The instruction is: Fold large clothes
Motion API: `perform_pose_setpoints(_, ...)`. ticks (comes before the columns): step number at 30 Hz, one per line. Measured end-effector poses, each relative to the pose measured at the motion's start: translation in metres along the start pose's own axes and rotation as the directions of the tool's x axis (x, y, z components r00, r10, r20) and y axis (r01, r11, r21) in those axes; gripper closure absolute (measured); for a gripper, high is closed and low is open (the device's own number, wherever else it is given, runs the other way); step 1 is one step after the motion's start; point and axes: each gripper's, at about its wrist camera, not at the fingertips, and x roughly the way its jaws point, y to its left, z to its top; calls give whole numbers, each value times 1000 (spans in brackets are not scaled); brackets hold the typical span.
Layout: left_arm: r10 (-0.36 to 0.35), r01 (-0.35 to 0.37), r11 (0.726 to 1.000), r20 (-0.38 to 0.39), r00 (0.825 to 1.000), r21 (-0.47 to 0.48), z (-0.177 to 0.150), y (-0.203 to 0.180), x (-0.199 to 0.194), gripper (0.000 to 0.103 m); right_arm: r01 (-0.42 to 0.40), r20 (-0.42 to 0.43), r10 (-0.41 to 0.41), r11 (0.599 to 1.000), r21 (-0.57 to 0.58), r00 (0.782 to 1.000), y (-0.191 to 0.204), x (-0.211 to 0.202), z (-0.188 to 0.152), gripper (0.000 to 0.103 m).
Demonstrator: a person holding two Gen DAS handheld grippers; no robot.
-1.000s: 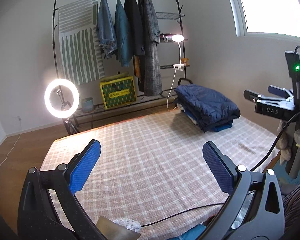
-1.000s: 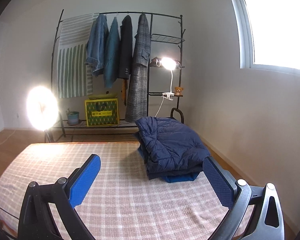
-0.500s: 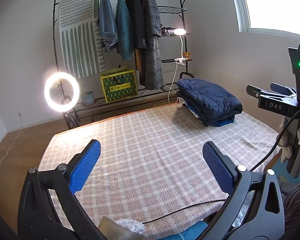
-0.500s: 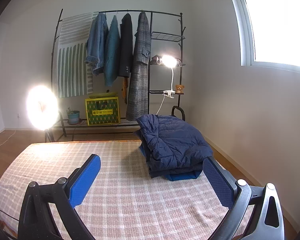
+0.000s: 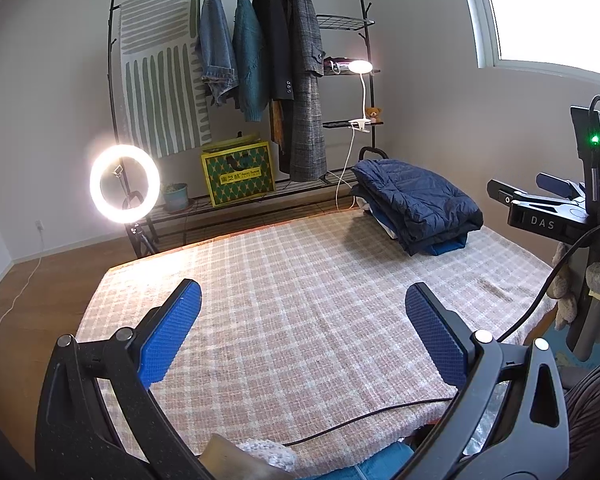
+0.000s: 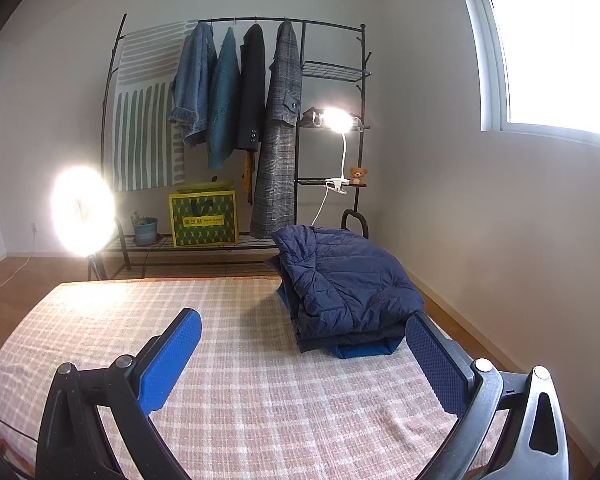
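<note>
Bed (image 5: 300, 320): covered by a checked blanket, bare in the middle.
Rack (image 6: 236, 120): behind the bed, coats hanging.
Jackets (image 6: 348, 284): folded navy stack at the bed's far right corner.
Left gripper (image 5: 302, 336): spread wide, empty, above the bed.
Right gripper (image 6: 304, 360): spread wide, empty, near the stack.

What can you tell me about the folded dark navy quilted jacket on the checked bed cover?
The dark navy quilted puffer jacket looks padded, with stitched channels and a slight sheen. It is folded into a thick rectangle, one edge rumpled, and lies on top of a stack: darker folded layers, a brighter blue garment at the bottom and a strip of white showing from the left wrist view. The stack rests on the pink-and-white checked bed cover, at its far corner on the window wall's side, just in front of the black clothes rack. Neither gripper touches it.
</note>
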Motion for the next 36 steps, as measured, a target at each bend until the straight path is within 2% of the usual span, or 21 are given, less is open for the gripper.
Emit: perform_pose_setpoints(36, 0, 0, 1000, 0, 1000, 1, -1, -20, -2, 0, -15, -9, 15, 1000, -4, 1000, 0, 0, -3, 0)
